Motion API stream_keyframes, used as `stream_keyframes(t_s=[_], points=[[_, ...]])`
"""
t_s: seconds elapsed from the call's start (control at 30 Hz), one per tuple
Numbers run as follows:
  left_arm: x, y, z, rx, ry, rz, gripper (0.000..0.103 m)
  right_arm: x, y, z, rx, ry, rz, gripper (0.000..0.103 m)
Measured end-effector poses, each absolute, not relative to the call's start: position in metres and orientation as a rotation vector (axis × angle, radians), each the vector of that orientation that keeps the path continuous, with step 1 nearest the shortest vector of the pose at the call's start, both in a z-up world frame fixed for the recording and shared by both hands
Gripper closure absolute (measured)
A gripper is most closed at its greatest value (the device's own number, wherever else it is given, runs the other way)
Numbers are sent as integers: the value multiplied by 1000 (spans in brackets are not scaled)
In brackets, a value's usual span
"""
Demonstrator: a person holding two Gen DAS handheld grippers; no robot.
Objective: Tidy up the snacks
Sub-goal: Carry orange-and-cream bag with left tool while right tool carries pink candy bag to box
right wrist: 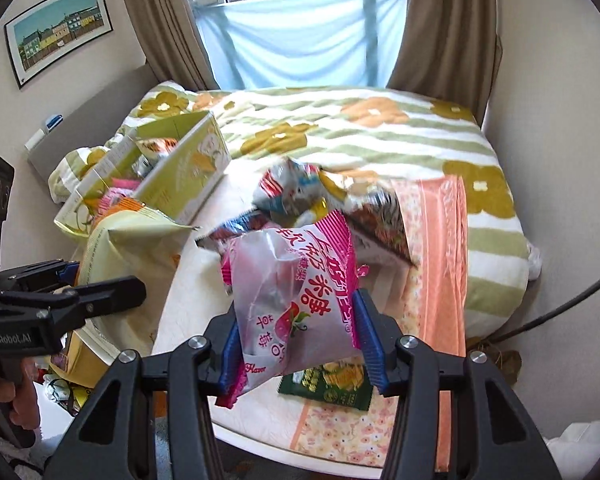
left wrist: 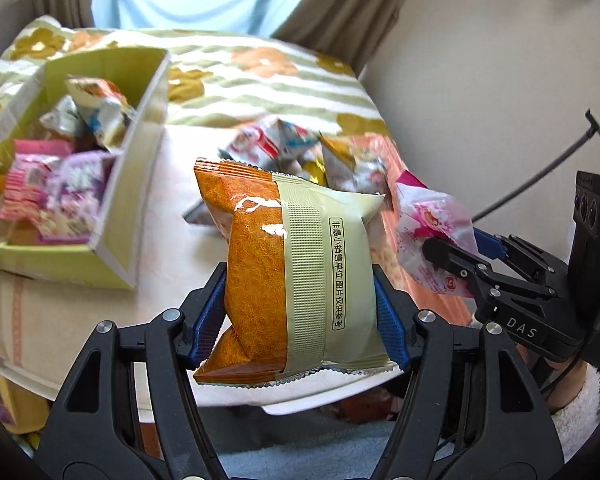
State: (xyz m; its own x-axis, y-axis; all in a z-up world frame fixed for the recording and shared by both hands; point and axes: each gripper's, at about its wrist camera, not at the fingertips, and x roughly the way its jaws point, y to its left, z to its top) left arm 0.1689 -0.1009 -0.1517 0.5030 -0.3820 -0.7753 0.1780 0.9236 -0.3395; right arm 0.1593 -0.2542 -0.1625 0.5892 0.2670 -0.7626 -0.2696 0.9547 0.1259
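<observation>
While the orange-and-cream snack packet [left wrist: 296,276] hangs clamped between the blue pads of the left gripper [left wrist: 300,304], its long axis runs upright, away from the camera. The right gripper [right wrist: 296,336] pinches a pink strawberry candy bag [right wrist: 296,300] the same way, jaws narrowed onto it. The green cardboard box [left wrist: 140,216], already holding several packets, lies up and to the left of both loads; the left gripper looks nearer to it. 1 loose heap of snacks [right wrist: 300,192] remains on the table [right wrist: 192,292] between them.
</observation>
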Motion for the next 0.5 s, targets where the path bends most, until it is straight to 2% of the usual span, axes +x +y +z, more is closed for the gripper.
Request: stream_keyframes(t_s=[0.27, 0.5], points=[[192, -19, -108, -215, 906, -274, 40, 185, -191, -124, -8, 782, 365, 56], [225, 85, -94, -220, 900, -205, 40, 216, -102, -114, 5, 773, 418, 56]])
